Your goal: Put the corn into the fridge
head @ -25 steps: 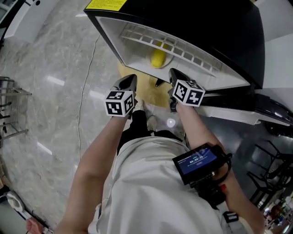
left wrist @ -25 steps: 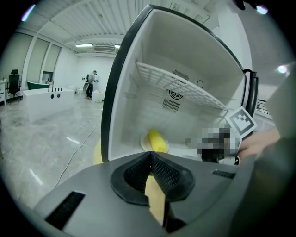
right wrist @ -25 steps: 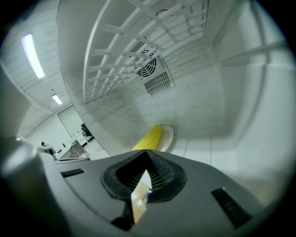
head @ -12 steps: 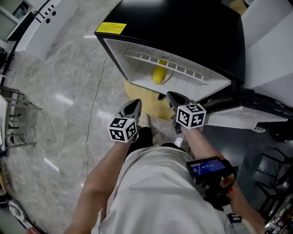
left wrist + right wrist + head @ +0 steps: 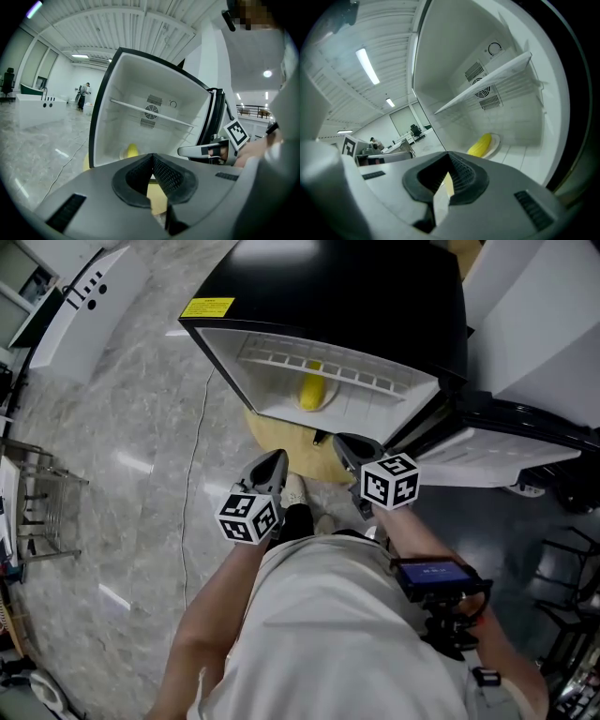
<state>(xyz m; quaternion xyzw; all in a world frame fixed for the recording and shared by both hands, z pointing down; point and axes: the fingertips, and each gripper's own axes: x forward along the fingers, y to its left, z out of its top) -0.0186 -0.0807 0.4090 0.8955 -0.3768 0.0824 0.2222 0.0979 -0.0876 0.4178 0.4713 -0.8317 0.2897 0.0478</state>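
The yellow corn [image 5: 311, 390] lies on a small white plate [image 5: 494, 143] on the floor of the open black fridge [image 5: 356, 296], under its wire shelf [image 5: 319, 367]. It also shows in the left gripper view as corn [image 5: 132, 150] and in the right gripper view as corn [image 5: 480, 145]. My left gripper [image 5: 278, 458] and right gripper [image 5: 341, 442] hang side by side in front of the fridge opening, both shut with nothing between the jaws. In their own views the left gripper [image 5: 152, 160] and the right gripper [image 5: 449, 161] point into the fridge.
The fridge door [image 5: 506, 442] stands open to the right. A round yellow mat [image 5: 281, 439] lies on the floor before the fridge, and a cable [image 5: 192, 456] runs across the marble floor. A metal rack [image 5: 37, 512] stands far left and a white counter [image 5: 75, 292] upper left.
Both grippers have drawn back from the fridge opening and come up, still shut and empty. The corn has stayed on its plate inside.
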